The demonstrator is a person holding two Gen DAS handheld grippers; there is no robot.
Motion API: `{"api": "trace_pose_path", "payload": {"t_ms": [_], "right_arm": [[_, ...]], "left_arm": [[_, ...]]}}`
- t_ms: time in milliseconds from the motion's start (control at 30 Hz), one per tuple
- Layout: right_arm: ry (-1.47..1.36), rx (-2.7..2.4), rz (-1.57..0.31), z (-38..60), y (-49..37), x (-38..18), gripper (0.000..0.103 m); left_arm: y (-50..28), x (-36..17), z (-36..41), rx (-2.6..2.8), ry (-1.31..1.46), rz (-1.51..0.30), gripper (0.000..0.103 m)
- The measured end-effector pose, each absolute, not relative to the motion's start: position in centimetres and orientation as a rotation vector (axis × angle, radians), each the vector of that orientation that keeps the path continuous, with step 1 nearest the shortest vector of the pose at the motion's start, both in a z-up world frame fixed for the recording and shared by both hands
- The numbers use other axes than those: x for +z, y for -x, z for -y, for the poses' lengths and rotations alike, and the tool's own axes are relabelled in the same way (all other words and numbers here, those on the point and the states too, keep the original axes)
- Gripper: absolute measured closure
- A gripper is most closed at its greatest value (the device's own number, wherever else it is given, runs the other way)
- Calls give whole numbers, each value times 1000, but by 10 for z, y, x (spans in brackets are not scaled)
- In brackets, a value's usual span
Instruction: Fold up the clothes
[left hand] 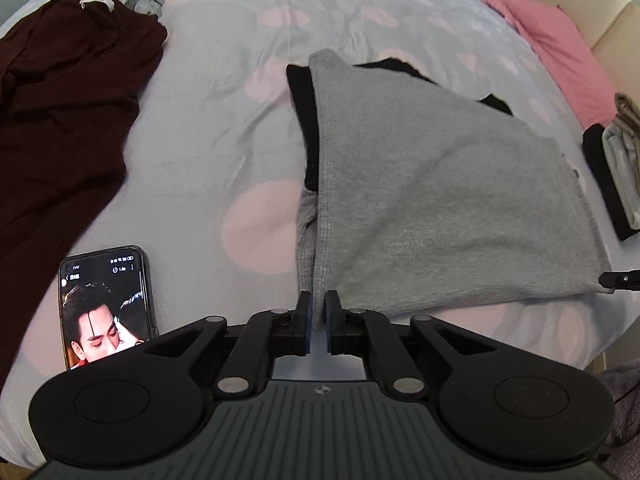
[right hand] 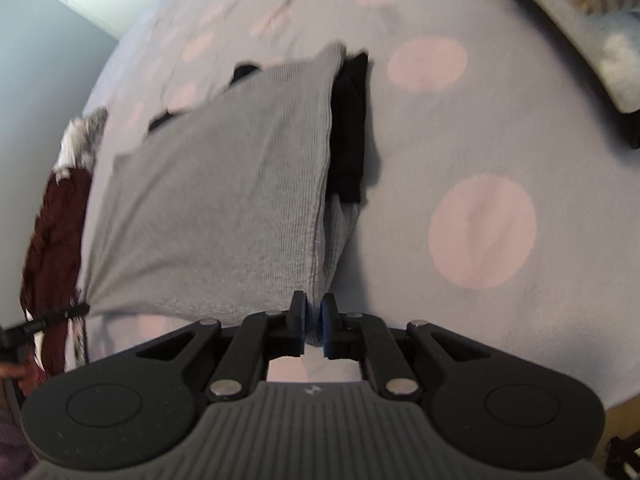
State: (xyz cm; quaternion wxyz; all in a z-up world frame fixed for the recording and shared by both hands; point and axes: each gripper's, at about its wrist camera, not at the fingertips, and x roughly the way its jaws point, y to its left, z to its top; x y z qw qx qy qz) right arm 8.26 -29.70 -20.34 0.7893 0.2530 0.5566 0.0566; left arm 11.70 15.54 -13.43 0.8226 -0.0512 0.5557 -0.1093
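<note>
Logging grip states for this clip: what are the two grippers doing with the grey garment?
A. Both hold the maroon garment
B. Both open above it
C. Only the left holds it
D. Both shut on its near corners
D: the left gripper and right gripper each pinch a near corner of the grey garment.

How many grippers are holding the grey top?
2. The left gripper pinches its near left corner, and the right gripper pinches its near right corner. The grey top stretches between them over the bed.
</note>
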Motion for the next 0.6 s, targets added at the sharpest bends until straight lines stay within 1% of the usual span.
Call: {"api": "trace_pose_path", "payload": {"t_ms": [67,100,133,167,200,400,500,600], "right_arm": [[-516,118,-1222,297,-84,-205,86],[-501,110,-1220,298,-84,-203,84],[-485,100,-1212,300,-84,-199,78],[-467,86,-1200,302,-85,-193,69],[-446,70,-1183,304,-87,-187,67],[-378,15,-1058,312,-126,-158,67],[-368,22,-1013,311,-155,-154,67],[-370,17,-993,311,-187,-156,67]], "left_arm": [[-115,-139,-156,-238,98,-1196,92],[-114,-141,-156,-241,93,-1203,83],[-118,-136,-156,-240,90,-1194,76],[-121,-131,-157,-239,88,-1185,74],[-125,-127,-157,-237,86,-1175,73],[-181,-101,-140,-260,59,-1032,73],[-215,-104,-134,-261,63,-976,73],[-244,-121,-133,-238,84,-976,73]]}}
